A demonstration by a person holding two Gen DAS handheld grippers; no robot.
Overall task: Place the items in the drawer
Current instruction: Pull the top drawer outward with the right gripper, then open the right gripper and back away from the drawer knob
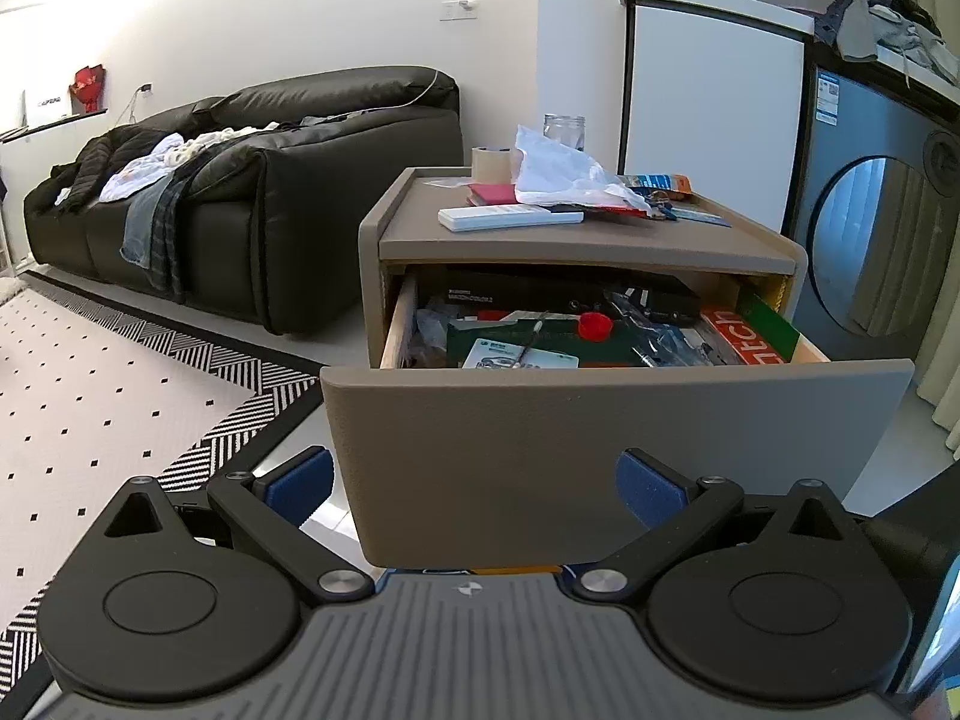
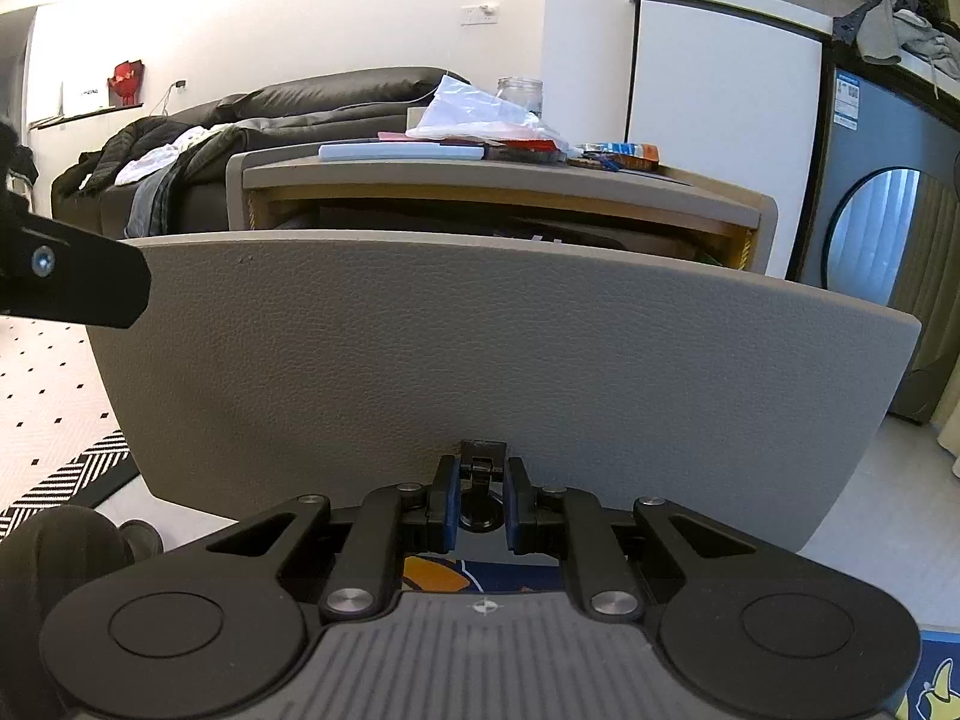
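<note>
Two grippers are in front of a taupe bedside cabinet whose drawer [image 1: 600,456] is pulled far out. The right gripper [image 2: 480,510] is low at the bottom edge of the drawer front, and its blue pads are almost together, pressed on a small black part there. I think this part is the pull of the drawer, but it is too small to be sure. Such a hold fits with drawing the drawer out, so that things can go in.

The left gripper [image 1: 474,480] is wide open and has nothing in it; it hangs before the lower part of the drawer front, probably free to fetch the items. These lie on the top of the cabinet [image 1: 540,240]: a white remote control [image 1: 510,217], a crumpled plastic bag [image 1: 564,174], a roll of tape [image 1: 489,163], a glass jar [image 1: 564,131] and a blue and orange packet [image 1: 657,183].

Inside the drawer I see boxes, a red cap [image 1: 594,325] and clear wrappers, so little room is left. Its back part is in shadow. From the right wrist view the inside is hidden behind the drawer front.
</note>
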